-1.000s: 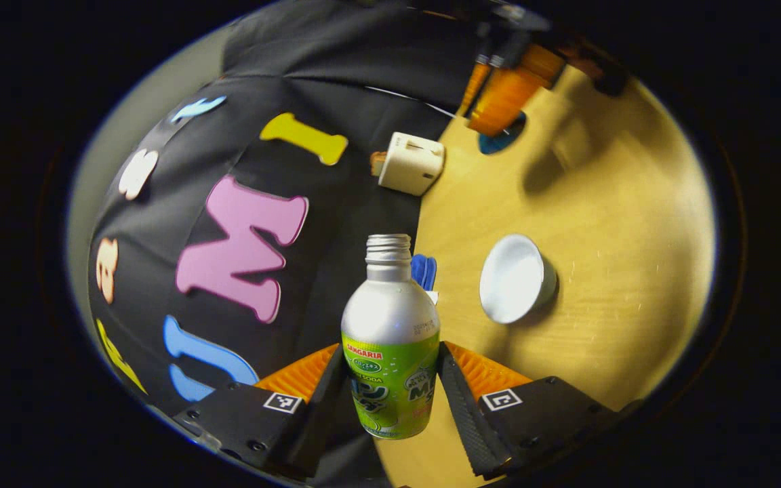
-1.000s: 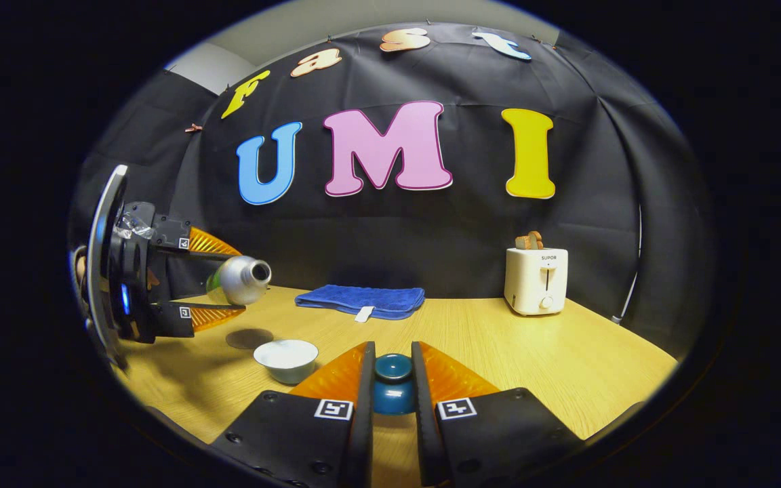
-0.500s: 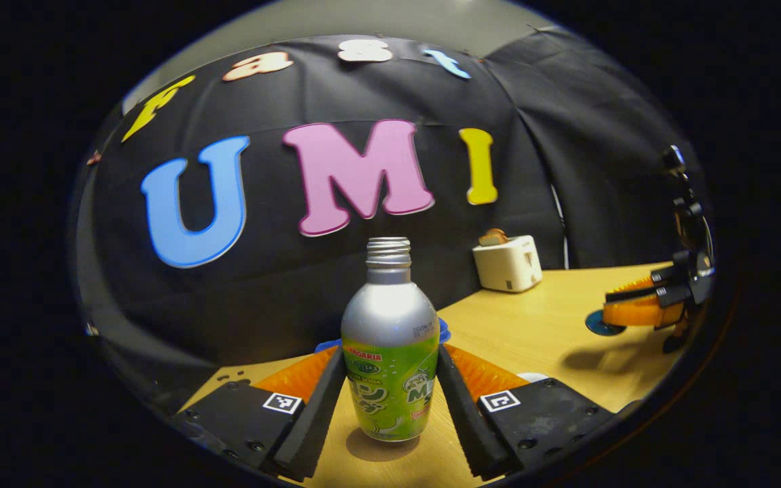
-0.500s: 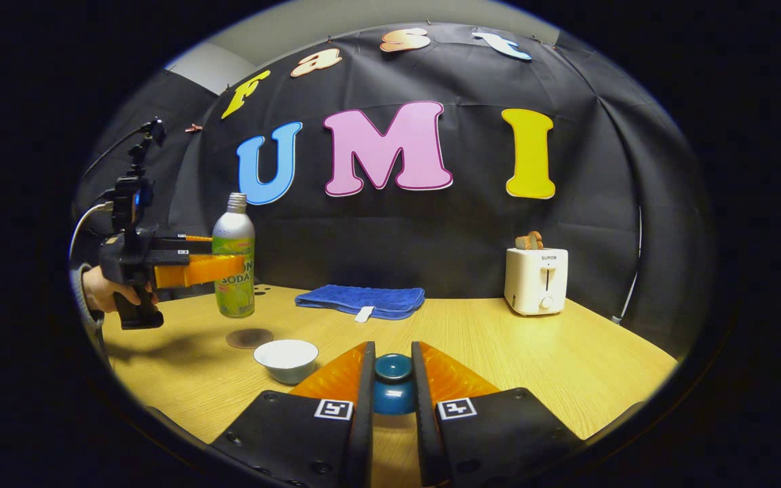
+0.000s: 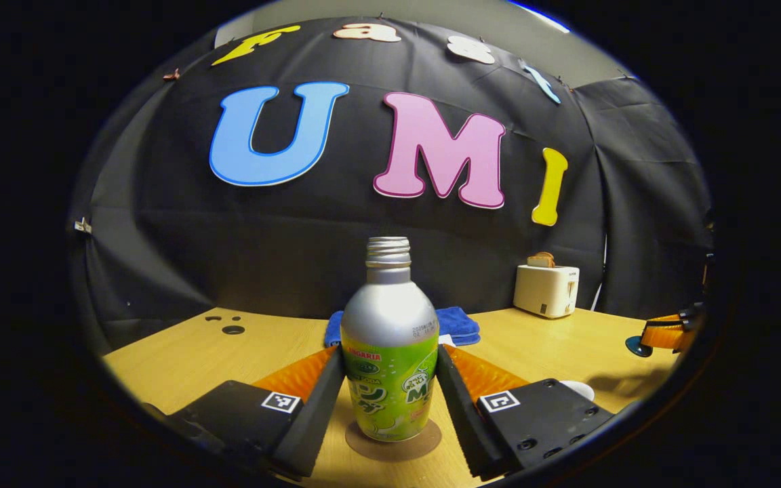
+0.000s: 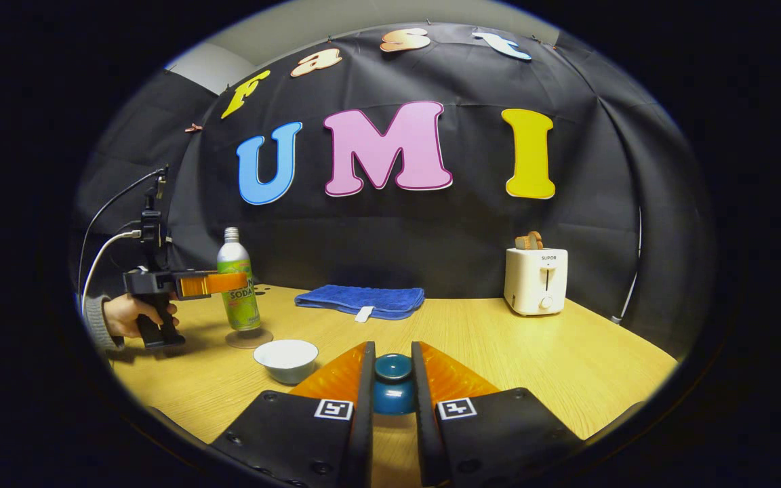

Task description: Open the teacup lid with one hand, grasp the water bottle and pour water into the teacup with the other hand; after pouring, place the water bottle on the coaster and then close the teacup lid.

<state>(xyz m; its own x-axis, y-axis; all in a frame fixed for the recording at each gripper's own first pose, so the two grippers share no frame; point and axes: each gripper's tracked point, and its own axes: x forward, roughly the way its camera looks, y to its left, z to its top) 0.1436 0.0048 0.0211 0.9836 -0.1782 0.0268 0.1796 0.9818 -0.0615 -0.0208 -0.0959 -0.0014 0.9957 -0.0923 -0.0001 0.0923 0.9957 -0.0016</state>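
Left gripper (image 5: pixel 390 379) clamped on upright bottle (image 5: pixel 389 352) (on coaster (image 5: pixel 394 444)); right gripper (image 6: pixel 392 379) pinching lid (image 6: pixel 392 393).

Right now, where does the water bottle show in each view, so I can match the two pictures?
Left gripper view: the water bottle stands upright at bottom centre, between the left tongs, on the round coaster.
Right gripper view: the same bottle is at middle left, on the coaster, behind the white teacup.
Shared landmark: the white toaster, at the right in both views.
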